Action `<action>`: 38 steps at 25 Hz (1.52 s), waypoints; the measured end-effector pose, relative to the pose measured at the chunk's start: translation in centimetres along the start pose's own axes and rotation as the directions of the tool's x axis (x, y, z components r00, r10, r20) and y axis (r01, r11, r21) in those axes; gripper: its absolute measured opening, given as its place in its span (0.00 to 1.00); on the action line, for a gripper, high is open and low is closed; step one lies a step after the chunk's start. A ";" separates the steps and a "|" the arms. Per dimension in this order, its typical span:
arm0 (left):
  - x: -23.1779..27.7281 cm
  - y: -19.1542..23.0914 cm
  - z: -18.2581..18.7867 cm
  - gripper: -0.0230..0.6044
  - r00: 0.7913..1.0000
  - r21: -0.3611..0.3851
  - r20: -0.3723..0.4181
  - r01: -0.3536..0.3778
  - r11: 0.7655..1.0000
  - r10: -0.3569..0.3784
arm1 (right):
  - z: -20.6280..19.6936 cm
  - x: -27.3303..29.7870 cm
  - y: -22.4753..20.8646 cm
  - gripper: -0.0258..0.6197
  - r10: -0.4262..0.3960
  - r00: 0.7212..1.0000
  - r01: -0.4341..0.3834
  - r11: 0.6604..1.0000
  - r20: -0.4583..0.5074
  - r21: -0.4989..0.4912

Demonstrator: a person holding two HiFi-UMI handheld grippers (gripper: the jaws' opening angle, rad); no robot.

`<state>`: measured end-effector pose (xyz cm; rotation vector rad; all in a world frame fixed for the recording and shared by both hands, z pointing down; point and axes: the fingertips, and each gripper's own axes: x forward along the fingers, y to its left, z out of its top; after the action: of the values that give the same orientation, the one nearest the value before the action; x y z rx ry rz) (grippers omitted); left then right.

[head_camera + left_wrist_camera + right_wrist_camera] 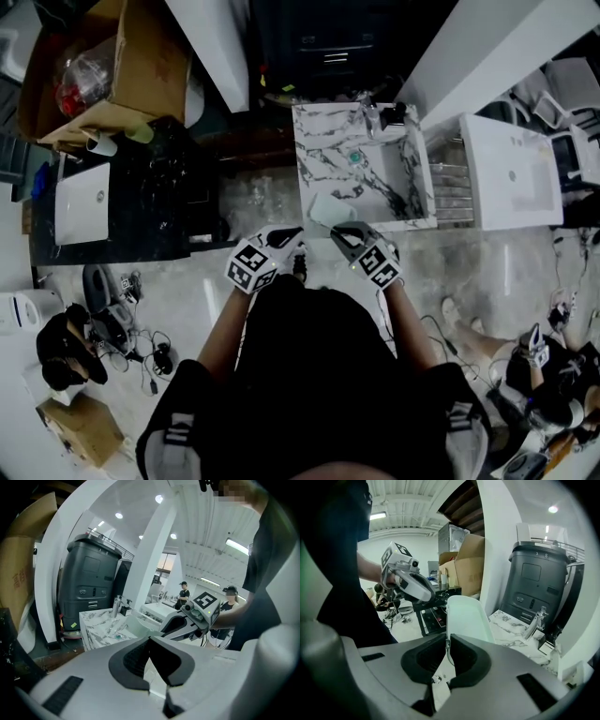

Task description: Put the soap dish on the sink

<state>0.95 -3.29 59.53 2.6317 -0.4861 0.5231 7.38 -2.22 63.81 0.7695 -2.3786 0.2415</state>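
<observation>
The soap dish (327,208) is a pale green, shallow tray. It hangs in the air over the near edge of the marble sink (323,159). My right gripper (337,229) is shut on the dish's near rim. In the right gripper view the dish (468,616) sticks up and away from the jaws, held on edge, with the marble sink (518,625) beyond it. My left gripper (297,234) floats just left of the dish, shut and holding nothing. In the left gripper view the dish (136,625) shows ahead beside the right gripper (165,629).
A faucet (373,120) stands at the sink's far side, with a green drain plug (355,157) in the basin. A white basin (511,173) sits to the right, and a black cabinet (141,202) and a cardboard box (117,70) to the left. Cables (141,352) litter the floor.
</observation>
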 end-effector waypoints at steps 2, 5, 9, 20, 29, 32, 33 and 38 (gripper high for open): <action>0.1 0.6 0.2 0.03 1.000 0.004 -0.005 0.010 1.000 -0.010 | 0.5 0.2 -0.6 0.07 -0.015 1.000 0.015 1.000 0.000 0.004; 0.2 1.1 0.5 0.03 1.000 0.012 -0.013 0.028 1.000 -0.028 | 1.1 0.3 -1.2 0.07 -0.036 0.999 0.036 0.999 0.004 0.012; 0.6 1.8 1.5 0.03 0.999 0.029 -0.005 0.054 0.998 -0.054 | 1.0 0.4 -1.7 0.07 -0.057 0.998 0.058 0.998 -0.009 0.029; 2.1 3.5 1.8 0.03 0.993 0.038 -0.022 0.113 0.993 -0.112 | 0.6 1.5 -3.0 0.07 -0.091 0.995 0.094 0.993 -0.047 0.071; 2.1 5.8 2.9 0.03 0.993 0.046 -0.016 0.120 0.992 -0.120 | 0.4 3.1 -4.8 0.07 -0.101 0.993 0.105 0.992 -0.067 0.065; 1.7 6.3 2.2 0.03 0.992 0.036 -0.026 0.125 0.991 -0.124 | 0.1 3.8 -4.9 0.07 -0.102 0.991 0.108 0.993 -0.091 0.056; 1.7 6.3 1.9 0.03 0.991 0.036 -0.032 0.129 0.991 -0.128 | 0.0 4.0 -4.9 0.07 -0.104 0.990 0.109 0.993 -0.098 0.052; 1.4 6.8 1.2 0.03 0.989 0.041 -0.040 0.143 0.989 -0.141 | -0.2 4.6 -4.8 0.07 -0.114 0.987 0.119 0.992 -0.115 0.042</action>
<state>-0.23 -9.98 61.27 2.6677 -0.2759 0.5419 7.37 -8.24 66.66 0.8911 -2.2212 0.2870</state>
